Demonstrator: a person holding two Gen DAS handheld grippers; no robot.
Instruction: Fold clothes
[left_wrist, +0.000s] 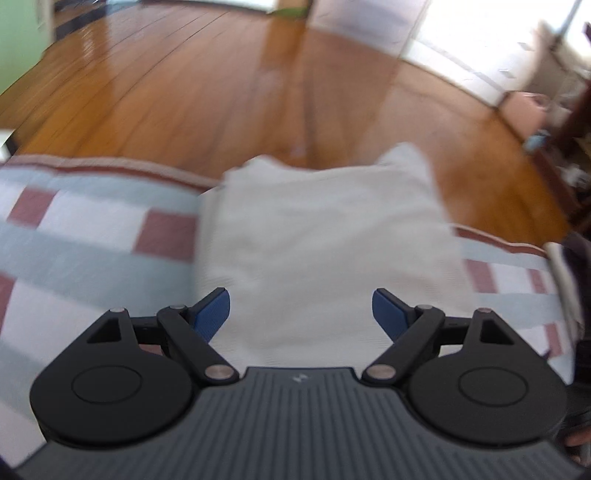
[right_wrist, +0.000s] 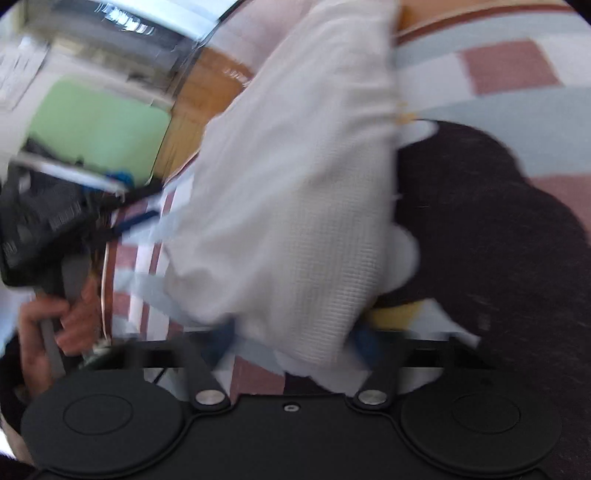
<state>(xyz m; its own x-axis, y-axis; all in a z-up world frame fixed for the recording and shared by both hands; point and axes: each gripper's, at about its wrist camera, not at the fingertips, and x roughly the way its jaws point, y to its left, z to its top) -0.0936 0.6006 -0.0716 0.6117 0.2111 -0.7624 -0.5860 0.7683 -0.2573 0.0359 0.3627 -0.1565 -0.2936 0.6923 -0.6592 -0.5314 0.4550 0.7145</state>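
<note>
A white waffle-knit garment (left_wrist: 321, 236) lies folded on a checked bedspread (left_wrist: 92, 236), its far end at the bed's edge. My left gripper (left_wrist: 301, 314) is open and empty, its blue pads (left_wrist: 212, 314) spread just above the near part of the garment. In the right wrist view the same white garment (right_wrist: 295, 184) fills the middle. My right gripper (right_wrist: 295, 339) has its jaws apart, with the garment's near corner lying between its blurred blue pads (right_wrist: 364, 339). The left gripper's body and the hand holding it show at the left (right_wrist: 40, 221).
A dark garment with white and yellow print (right_wrist: 480, 240) lies on the bedspread (right_wrist: 517, 66) beside the white one. Beyond the bed's edge is a wooden floor (left_wrist: 221, 85). Furniture and clutter stand at the far right (left_wrist: 554, 122).
</note>
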